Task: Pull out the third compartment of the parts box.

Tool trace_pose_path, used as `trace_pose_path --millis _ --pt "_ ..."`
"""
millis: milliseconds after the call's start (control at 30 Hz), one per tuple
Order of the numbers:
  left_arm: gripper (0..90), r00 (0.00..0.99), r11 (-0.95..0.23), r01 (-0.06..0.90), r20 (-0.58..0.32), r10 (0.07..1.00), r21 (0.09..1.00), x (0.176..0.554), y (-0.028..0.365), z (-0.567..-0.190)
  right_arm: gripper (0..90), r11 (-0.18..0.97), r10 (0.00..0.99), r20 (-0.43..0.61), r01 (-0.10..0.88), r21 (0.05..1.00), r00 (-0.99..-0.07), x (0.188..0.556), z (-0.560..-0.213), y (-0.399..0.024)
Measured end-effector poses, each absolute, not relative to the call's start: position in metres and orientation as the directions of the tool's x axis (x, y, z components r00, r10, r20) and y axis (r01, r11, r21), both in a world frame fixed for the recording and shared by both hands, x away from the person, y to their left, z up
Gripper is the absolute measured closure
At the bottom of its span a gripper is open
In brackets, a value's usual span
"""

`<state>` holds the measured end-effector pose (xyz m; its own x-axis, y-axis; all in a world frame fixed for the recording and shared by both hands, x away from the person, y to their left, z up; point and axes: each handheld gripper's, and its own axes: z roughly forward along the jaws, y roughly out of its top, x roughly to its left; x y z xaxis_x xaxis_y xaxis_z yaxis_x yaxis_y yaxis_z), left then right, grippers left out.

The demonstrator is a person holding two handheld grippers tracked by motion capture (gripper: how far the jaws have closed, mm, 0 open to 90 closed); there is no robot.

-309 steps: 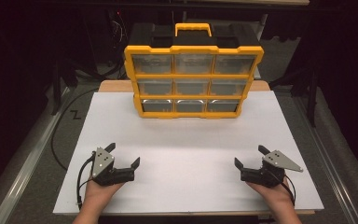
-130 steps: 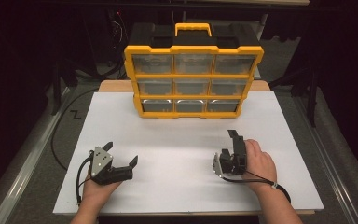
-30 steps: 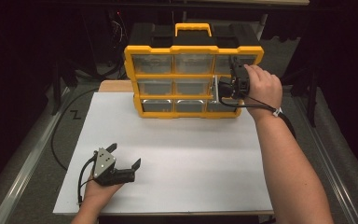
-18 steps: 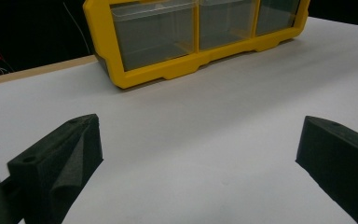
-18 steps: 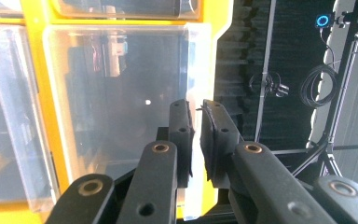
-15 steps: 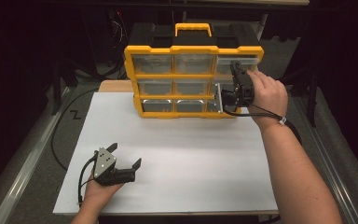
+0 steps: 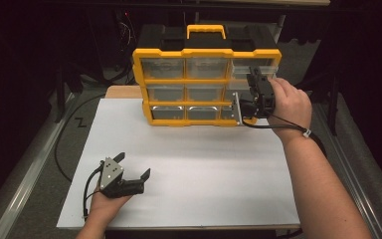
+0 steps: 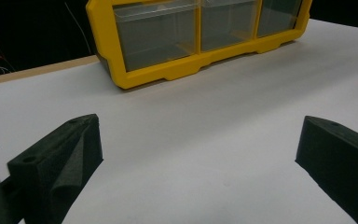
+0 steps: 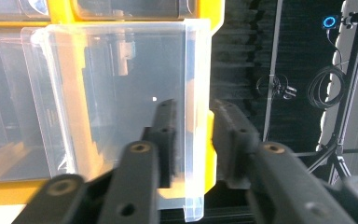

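Since the earlier shots the right gripper has gone from resting near the table's front edge up to the yellow organizer, and the clear drawer in the top right slot now sticks out from the frame where it sat flush a second ago. So the pull is clearly underway. In the right gripper view one jaw sits inside the drawer and the other outside its wall, and they've just been opening a bit, so I'd say the grip is released or at least loosened, with the plastic between them but no real squeeze on it. Looks to me like a re-grip or a let-go before the next tug, since the drawer is only partly out.

Left gripper hasn't budged, parked on the white table with jaws wide apart and nothing in them; its own view just has the organizer's bottom row ahead
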<state>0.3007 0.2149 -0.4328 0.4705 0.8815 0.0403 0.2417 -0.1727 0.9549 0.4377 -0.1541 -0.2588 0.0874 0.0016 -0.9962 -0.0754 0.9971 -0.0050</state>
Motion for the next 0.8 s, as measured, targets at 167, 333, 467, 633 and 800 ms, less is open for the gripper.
trace_pose_path --millis 167,333,467,633,800 --pt "1.3 0.469 -0.17 0.239 0.039 0.882 0.956 0.3 0.215 -0.433 60.6 0.998 0.002 -0.998 -0.059 -0.002 0.064 0.441 -0.254 -0.157" --pt "1.3 0.471 -0.178 0.241 0.045 0.881 0.954 0.3 0.215 -0.433 59.5 0.998 -0.007 -1.0 -0.06 -0.007 0.01 0.443 -0.249 -0.163" --pt "1.3 0.472 -0.18 0.241 0.047 0.88 0.954 0.3 0.214 -0.433 63.9 0.999 -0.008 -1.0 -0.046 -0.008 -0.01 0.443 -0.248 -0.164" --pt "1.3 0.471 -0.18 0.241 0.047 0.881 0.954 0.3 0.214 -0.433 74.8 0.999 0.0 -1.0 -0.042 -0.001 0.025 0.444 -0.248 -0.164" --pt "1.3 0.47 -0.173 0.238 0.042 0.882 0.956 0.301 0.215 -0.432 79.6 0.999 0.001 -0.999 -0.032 0.0 0.045 0.444 -0.248 -0.163"
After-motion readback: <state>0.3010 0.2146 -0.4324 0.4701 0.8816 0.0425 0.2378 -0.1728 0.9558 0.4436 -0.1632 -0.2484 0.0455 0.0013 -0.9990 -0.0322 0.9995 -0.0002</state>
